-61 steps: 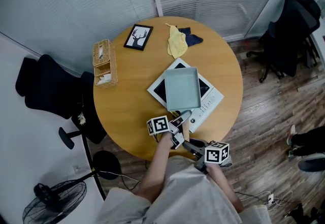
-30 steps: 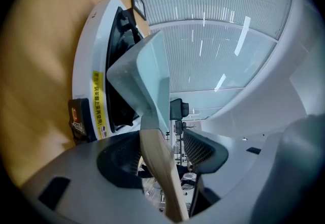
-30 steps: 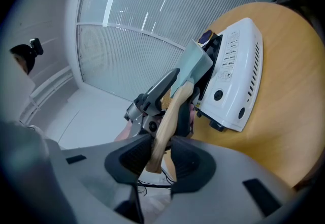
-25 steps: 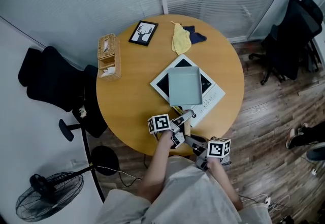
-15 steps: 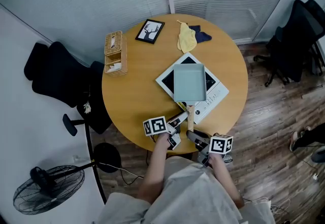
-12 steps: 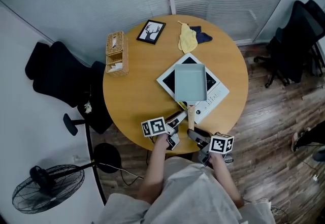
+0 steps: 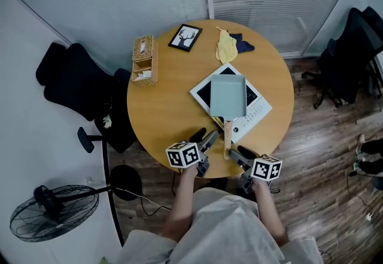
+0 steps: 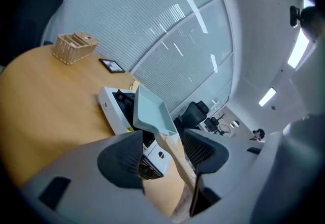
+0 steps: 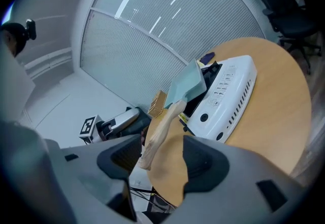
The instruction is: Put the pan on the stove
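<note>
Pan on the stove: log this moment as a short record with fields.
pan: light blue, square, sitting on the stove
stove: white, on the round wooden table
pan handle: wooden, sticking out past the stove's edge
right gripper: jaws opening, handle end between them, not clamped
left gripper: open, holding nothing
task state: pan looks placed

Round wooden table (image 7: 173,107), light brown top. Wicker box (image 7: 143,59) at left edge, standing upright, compartments open to top. Picture frame (image 7: 185,38) with deer picture lying flat near far-left edge. Yellow cloth (image 7: 225,49) crumpled at far edge; dark blue cloth (image 7: 245,46) touching it on right side. White stove (image 7: 254,114) right of centre, turned diagonal, reaching toward near-right edge.
</note>
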Motion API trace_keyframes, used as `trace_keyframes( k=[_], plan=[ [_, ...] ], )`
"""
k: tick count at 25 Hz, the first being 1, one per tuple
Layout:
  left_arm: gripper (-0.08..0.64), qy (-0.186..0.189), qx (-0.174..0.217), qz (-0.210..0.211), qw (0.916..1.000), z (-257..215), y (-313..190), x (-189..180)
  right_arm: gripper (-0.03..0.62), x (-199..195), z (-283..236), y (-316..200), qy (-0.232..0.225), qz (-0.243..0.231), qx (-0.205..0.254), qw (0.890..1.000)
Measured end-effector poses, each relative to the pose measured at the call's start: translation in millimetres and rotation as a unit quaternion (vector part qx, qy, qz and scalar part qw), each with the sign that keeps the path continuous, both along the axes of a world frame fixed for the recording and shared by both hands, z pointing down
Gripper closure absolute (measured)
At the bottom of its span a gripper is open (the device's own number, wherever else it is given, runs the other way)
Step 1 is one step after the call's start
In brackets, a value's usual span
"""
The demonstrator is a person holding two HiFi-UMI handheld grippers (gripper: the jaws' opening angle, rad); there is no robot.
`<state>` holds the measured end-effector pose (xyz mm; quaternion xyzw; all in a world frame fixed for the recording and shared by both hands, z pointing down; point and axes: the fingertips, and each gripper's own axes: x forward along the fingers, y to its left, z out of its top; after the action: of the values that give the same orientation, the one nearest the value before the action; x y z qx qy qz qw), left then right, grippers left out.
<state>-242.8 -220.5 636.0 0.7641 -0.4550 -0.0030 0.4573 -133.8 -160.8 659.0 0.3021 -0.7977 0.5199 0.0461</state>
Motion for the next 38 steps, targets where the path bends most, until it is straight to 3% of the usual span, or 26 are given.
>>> trace_keyframes(
  k=[5, 11, 15, 25, 31, 33, 35, 38],
  plan=[
    [0.301, -0.027, 0.006, 0.008, 0.9996, -9.0, 18.7, 3.9, 0.333, 17.4, -24.1, -15.0, 0.014, 0.023, 0.068, 0.997],
    [0.301, -0.077, 0.046, -0.024, 0.9957, -23.1, 36.3, 2.4, 0.339, 39.7, -50.1, -20.1, 0.074, 0.009, 0.151, 0.986],
    [0.301, -0.094, 0.066, -0.04, 0.9925, -34.9, 51.9, 7.5, 0.344, 54.0, -62.9, -10.4, 0.095, 0.0, 0.178, 0.979],
    [0.301, -0.189, 0.1, -0.008, 0.9768, -55.6, 85.4, 45.8, 0.352, 78.5, -71.6, 14.3, 0.134, -0.022, 0.222, 0.965],
    [0.304, -0.193, 0.11, -0.027, 0.9748, -60.9, 105.2, 53.4, 0.388, 88.9, -68.8, 28.8, 0.138, -0.014, 0.232, 0.963],
    [0.381, -0.173, 0.109, -0.03, 0.9784, -60.3, 112.9, 57.3, 0.409, 92.7, -65.6, 34.7, 0.14, -0.006, 0.231, 0.963],
    [0.408, -0.16, 0.109, -0.037, 0.9804, -58.9, 120.3, 60.2, 0.44, 95.0, -61.3, 43.5, 0.144, 0.0, 0.229, 0.963],
    [0.454, -0.176, 0.114, -0.046, 0.9768, -56.2, 128.8, 62.5, 0.469, 99.2, -55.6, 56.3, 0.15, 0.0, 0.23, 0.962]
  ],
)
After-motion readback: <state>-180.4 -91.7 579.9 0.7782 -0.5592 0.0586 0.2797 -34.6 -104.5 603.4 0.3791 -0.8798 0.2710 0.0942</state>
